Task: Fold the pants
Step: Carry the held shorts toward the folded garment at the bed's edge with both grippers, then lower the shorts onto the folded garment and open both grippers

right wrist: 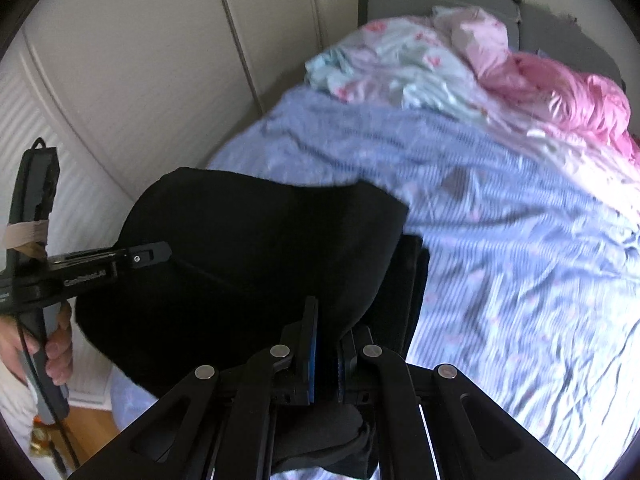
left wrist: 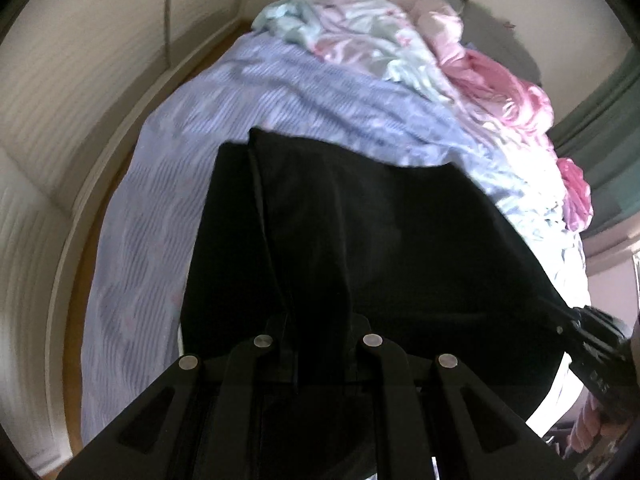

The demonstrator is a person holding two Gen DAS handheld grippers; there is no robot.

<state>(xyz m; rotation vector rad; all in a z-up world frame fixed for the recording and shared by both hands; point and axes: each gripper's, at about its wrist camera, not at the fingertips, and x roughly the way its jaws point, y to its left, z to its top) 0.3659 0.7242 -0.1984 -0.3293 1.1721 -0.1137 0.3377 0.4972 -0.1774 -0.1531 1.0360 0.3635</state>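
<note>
Two grippers, one pair of black pants (left wrist: pixel 360 240), and I've got a pinch on each side so the cloth hangs stretched between them. My left gripper (left wrist: pixel 316 344) is clamped on one edge of the fabric, my right gripper (right wrist: pixel 326 356) is clenched on the other, and you can see the black cloth squeezed between its blue pads (right wrist: pixel 313 356). Holding both corners like this keeps the doubled-over pants flat instead of bunching. They're hanging just over the striped blue sheet (right wrist: pixel 500 240) on the bed, near its foot end. The crumpled pink blanket (right wrist: pixel 568 92) is well up by the headboard, so there's room to lay the fold down.
</note>
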